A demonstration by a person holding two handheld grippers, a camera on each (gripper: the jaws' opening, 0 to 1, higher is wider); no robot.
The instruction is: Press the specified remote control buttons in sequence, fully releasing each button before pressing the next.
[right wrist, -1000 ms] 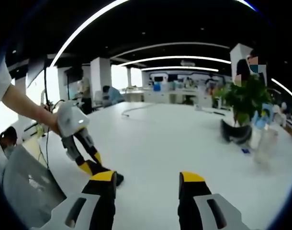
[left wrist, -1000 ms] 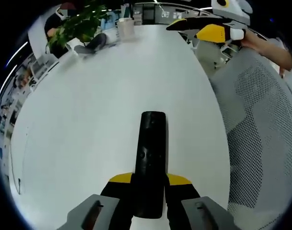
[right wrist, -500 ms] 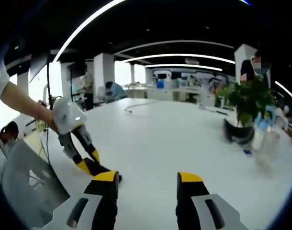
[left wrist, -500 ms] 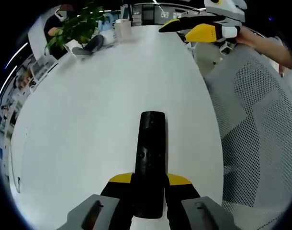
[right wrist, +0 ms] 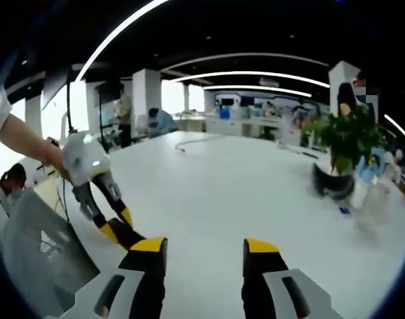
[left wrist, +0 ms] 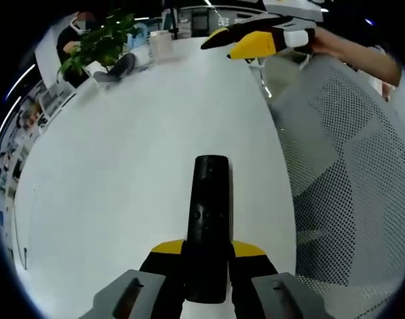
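My left hand-held gripper [left wrist: 206, 256] is clamped on the black remote control [left wrist: 208, 222], its yellow-tipped jaws pressed against both long sides of the lower half. The remote points away from me, button face up, over the white worktop [left wrist: 123, 166]; I cannot tell whether it rests on the surface or is held just above it. In the right gripper view, the left hand-held gripper [right wrist: 116, 229] appears at lower left, gripped by my hand [right wrist: 53, 159].

My right hand-held gripper [right wrist: 204, 249] has its jaws apart with nothing between them, held above the worktop and well apart from the remote. In the left gripper view it appears at the upper right [left wrist: 219, 38], near the worktop's far edge.

A potted plant [left wrist: 99, 43] and a white cup [left wrist: 161, 45] stand at the far end of the worktop. A grey mesh chair [left wrist: 348, 179] stands beside the worktop on the right.
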